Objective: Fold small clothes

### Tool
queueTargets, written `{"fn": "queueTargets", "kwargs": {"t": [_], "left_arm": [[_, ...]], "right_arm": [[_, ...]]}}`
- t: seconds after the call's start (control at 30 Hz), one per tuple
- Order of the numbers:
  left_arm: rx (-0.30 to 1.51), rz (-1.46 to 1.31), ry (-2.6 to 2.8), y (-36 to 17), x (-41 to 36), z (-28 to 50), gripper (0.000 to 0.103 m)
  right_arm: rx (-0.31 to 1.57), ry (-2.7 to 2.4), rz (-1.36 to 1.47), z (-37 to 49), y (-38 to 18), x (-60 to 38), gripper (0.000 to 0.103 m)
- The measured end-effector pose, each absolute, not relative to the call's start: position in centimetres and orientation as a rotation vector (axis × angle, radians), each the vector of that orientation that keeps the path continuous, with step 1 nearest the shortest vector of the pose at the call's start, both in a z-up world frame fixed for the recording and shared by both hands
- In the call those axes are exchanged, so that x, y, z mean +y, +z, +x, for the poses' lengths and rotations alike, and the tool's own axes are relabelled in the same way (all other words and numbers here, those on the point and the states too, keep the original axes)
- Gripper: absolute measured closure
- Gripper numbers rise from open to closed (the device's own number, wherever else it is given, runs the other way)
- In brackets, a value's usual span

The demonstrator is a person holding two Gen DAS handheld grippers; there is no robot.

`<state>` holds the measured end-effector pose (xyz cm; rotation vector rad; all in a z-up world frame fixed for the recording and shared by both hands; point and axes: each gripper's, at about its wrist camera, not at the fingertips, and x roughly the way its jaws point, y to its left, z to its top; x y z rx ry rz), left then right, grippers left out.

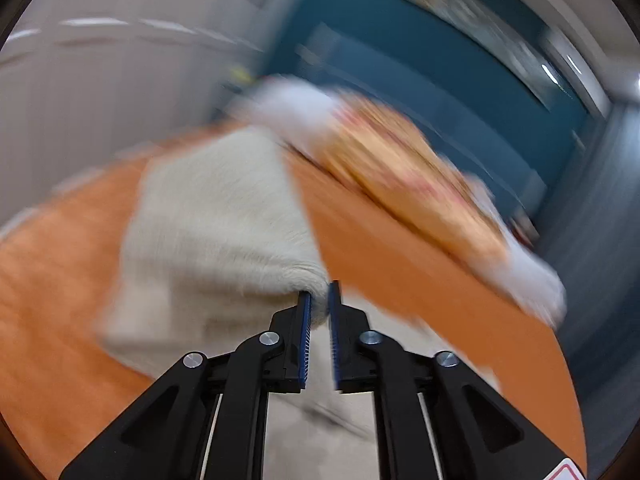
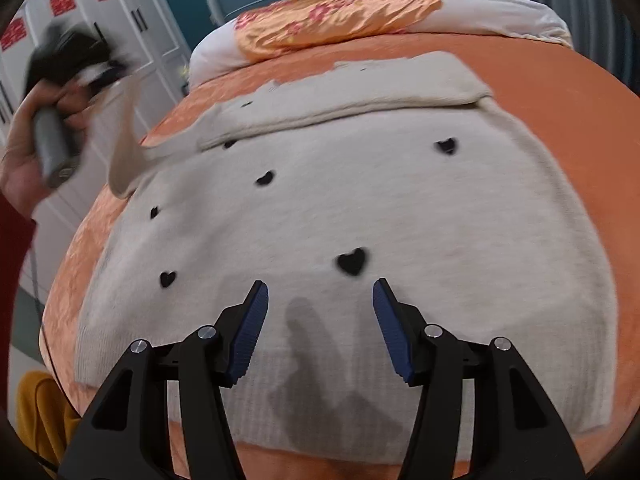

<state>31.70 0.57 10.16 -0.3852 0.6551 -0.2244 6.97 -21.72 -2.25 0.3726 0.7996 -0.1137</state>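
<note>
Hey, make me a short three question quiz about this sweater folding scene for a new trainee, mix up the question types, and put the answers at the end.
1. True or false: the right gripper is clamped on the sweater.
2. Multiple choice: the sweater's small black shapes are A) stars B) hearts C) stripes.
3. Fill in: the left gripper holds a bunch of cream ____ between its pads.

Key: 1 false, its jaws stand wide open above the sweater's hem; 2 B, hearts; 3 knit fabric, the sweater's sleeve, lifted above the orange bedspread.
</note>
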Motion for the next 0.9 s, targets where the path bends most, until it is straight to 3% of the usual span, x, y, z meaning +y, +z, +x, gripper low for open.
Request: {"fn": "queueTargets", "kwargs": {"t": [0.07,0.1,0.2,0.4,0.63,0.9], "left_arm": [[0.790,-0.292,-0.301,6.3,-7.0,31.1,0.074],[0.860,-0.240,-0.308,4.2,-9.7,30.5,0.061],[0.947,-0.221,-0.313,0.5,-11.9,28.4,0.061],[0.881,-0.309,-0.190,1.0,-3.3,27.0,0.047],[0.913,-0.481,-0.016,0.3,7.6,31.3,0.047],[0.924,-0.608,0.016,-1.9,10.0,33.7,0.047]], "right_arm": [[0.799,-0.143,0.377,6.5,-2.2,-22.8,0.050],[0.797,-0.167,0.381,6.1,-2.2,-23.8,0.050],[0.788,-0.217,0.394,5.2,-1.9,-26.3,0.050],[0.744,-0.238,0.411,7.0,-1.0,-29.6,0.050],[0.675,-0.170,0.390,16.4,1.0,-30.7,0.050],[0.702,-0.134,0.448,27.4,-0.2,-31.4,0.050]]}}
